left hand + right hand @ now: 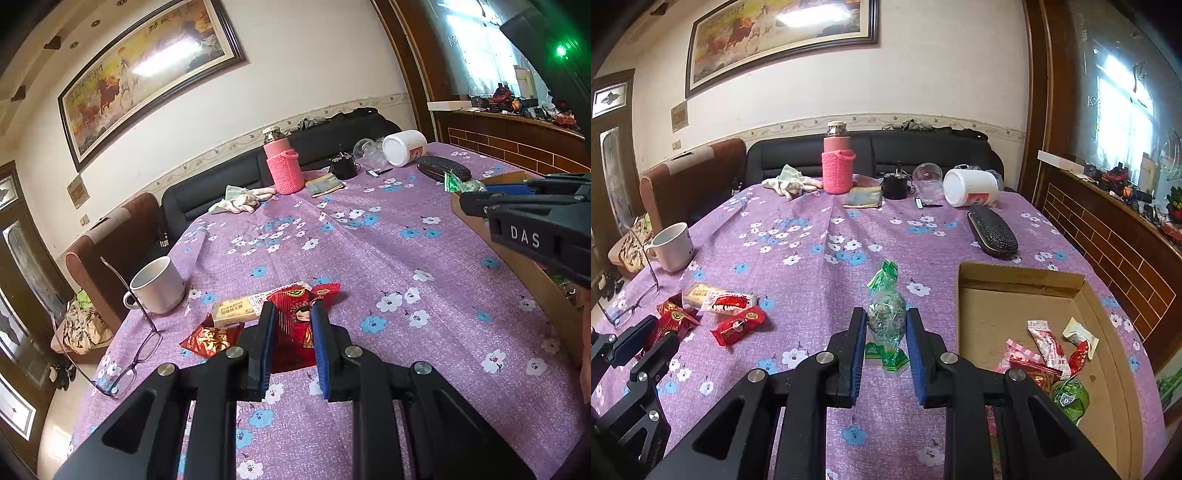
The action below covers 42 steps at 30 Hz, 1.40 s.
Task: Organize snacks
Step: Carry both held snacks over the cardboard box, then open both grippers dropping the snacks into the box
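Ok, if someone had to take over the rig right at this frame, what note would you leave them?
Left gripper: closed around a red snack low over the table's purple cloth; whether it is lifted is unclear.
Right gripper: holds a green candy above the cloth, left of the box.
Done: several wrapped snacks already lie in the box.
Left: drop the green candy in, then the red snack. On the cloth near the mug and glasses remain a red pack, a long white-red bar and a small red packet.
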Motion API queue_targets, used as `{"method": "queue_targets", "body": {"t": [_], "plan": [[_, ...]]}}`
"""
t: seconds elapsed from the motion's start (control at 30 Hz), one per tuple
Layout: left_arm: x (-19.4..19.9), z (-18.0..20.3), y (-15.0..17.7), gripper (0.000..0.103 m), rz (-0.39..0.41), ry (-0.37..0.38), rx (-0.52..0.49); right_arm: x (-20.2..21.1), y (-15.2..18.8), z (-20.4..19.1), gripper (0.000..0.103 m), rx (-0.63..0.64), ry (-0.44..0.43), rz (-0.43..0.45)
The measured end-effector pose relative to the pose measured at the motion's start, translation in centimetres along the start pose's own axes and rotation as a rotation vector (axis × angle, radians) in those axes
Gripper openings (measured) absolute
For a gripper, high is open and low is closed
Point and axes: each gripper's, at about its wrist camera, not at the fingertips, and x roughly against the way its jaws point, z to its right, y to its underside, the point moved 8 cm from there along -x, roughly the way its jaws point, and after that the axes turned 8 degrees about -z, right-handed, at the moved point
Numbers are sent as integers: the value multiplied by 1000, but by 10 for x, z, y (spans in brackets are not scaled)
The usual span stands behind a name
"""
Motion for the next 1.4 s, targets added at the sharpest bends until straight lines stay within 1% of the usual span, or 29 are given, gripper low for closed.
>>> {"method": "queue_targets", "body": {"t": [0.57, 0.63, 0.73, 0.83, 0.9, 0.93, 1.0, 1.1, 1.13, 1.2, 1.27, 1.33, 1.4], "plan": [[6, 9, -8, 19, 12, -7, -33, 6, -5, 25, 23, -68, 7, 10], [7, 13, -10, 19, 12, -1, -37, 7, -6, 29, 23, -80, 8, 13], [9, 19, -16, 19, 7, 34, -33, 9, -8, 40, 23, -112, 10, 16], [12, 30, -26, 19, 0, 95, -29, 11, -10, 60, 23, -170, 9, 14], [15, 43, -35, 19, -8, 164, -26, 12, -12, 81, 23, -232, 4, 9], [17, 49, -38, 19, -14, 202, -24, 12, -12, 91, 23, -261, -1, 7], [20, 69, -47, 19, -30, 303, -22, 11, -10, 114, 23, -324, -4, -8], [23, 104, -56, 19, -59, 412, -34, 10, -4, 149, 23, -428, -9, -26], [24, 115, -58, 19, -69, 447, -39, 10, -1, 159, 23, -457, -4, -32], [25, 141, -59, 19, -97, 540, -51, 8, 6, 180, 23, -508, 18, -47], [25, 166, -55, 19, -134, 629, -61, 7, 12, 195, 23, -549, 15, -65], [24, 184, -51, 19, -160, 675, -68, 3, 19, 203, 23, -582, -3, -88], [22, 202, -46, 19, -183, 701, -86, 1, 24, 209, 23, -594, 2, -111]]}}
